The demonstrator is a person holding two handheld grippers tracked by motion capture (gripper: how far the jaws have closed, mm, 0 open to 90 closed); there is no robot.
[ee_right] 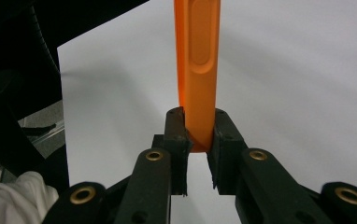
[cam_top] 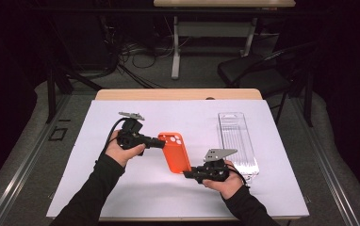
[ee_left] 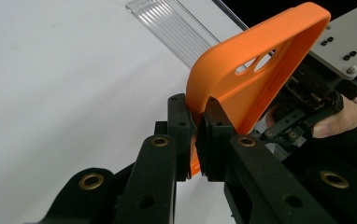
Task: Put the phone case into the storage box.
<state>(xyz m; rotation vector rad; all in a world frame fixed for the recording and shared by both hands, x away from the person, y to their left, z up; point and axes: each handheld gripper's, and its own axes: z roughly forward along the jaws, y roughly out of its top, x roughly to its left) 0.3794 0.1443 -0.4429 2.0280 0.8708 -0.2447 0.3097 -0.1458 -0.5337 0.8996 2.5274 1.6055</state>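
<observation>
Orange phone case [cam_top: 174,151] hangs above the worktop [cam_top: 121,188], left gripper [cam_top: 161,143] and right gripper [cam_top: 188,174] each clamped on an edge — uneven pulling could bend it or slip it free.

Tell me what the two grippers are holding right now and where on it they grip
Both hold the orange phone case: the left gripper clamps its camera-end edge, the right gripper its opposite end.
</observation>
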